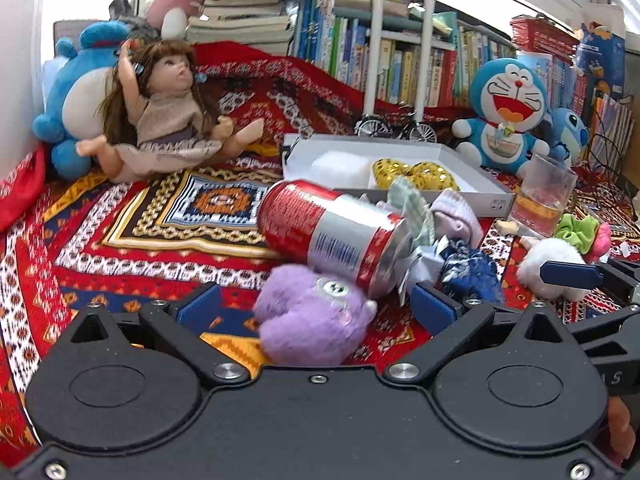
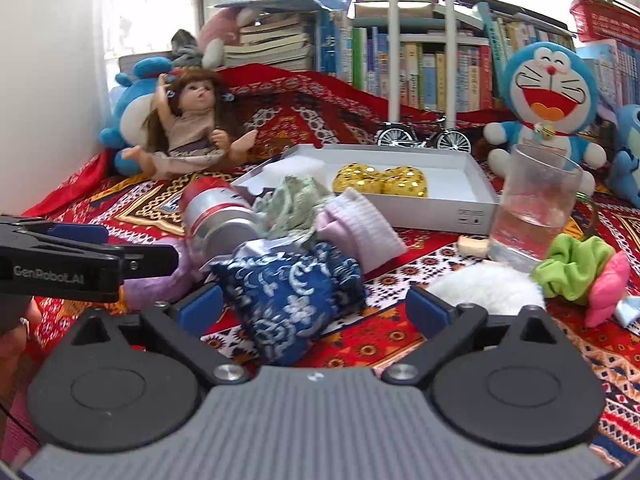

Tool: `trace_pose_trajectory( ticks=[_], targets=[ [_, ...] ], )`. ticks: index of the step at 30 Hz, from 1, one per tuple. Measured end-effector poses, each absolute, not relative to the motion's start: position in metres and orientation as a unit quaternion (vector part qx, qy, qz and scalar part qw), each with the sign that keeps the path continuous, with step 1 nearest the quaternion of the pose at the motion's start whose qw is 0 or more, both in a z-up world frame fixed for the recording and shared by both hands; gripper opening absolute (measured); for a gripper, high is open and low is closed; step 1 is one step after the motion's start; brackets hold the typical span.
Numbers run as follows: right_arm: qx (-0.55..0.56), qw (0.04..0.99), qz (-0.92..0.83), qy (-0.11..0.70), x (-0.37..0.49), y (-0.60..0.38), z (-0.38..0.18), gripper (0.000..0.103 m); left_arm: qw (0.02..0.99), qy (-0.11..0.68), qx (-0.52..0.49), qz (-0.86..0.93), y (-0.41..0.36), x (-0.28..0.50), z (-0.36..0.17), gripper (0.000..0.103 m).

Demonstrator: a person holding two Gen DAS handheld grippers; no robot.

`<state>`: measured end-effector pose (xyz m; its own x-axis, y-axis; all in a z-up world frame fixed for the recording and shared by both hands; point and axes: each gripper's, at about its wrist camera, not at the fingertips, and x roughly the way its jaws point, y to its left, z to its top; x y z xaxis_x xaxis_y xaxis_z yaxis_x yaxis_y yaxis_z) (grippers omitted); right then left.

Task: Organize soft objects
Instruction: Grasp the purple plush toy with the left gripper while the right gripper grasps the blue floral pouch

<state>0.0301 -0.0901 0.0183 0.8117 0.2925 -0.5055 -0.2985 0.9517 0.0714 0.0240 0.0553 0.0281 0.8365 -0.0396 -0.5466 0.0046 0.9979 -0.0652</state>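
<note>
My left gripper (image 1: 316,306) is open, its blue pads either side of a purple plush toy (image 1: 312,316) that lies against a red and silver can (image 1: 340,236). My right gripper (image 2: 314,306) is open around a blue patterned cloth pouch (image 2: 288,300). Behind the pouch lie a pink sock (image 2: 360,232) and a green cloth (image 2: 296,204). A white fluffy ball (image 2: 486,288), a green scrunchie (image 2: 572,268) and a pink soft piece (image 2: 608,292) lie to the right. A white box (image 2: 472,216) holds a white pad (image 2: 296,170) and a gold sequin item (image 2: 380,180).
A glass of liquid (image 2: 532,216) stands beside the box. A doll (image 1: 168,112), blue plush toys (image 1: 506,116) and a toy bicycle (image 1: 396,128) line the back, with books behind. The left gripper's arm (image 2: 80,264) shows at the left of the right wrist view.
</note>
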Motion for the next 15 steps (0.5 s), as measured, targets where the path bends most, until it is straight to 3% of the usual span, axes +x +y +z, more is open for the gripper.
trace_pose_trajectory(
  ticks=[10, 15],
  targets=[
    [-0.004, 0.948, 0.163, 0.273, 0.031, -0.084, 0.008, 0.102, 0.954, 0.293, -0.057, -0.019, 0.064, 0.023, 0.019, 0.096],
    [0.005, 0.947, 0.165, 0.276, 0.032, -0.083, 0.008, 0.092, 0.950, 0.304, -0.070, -0.028, 0.062, 0.027, 0.015, 0.089]
  ],
)
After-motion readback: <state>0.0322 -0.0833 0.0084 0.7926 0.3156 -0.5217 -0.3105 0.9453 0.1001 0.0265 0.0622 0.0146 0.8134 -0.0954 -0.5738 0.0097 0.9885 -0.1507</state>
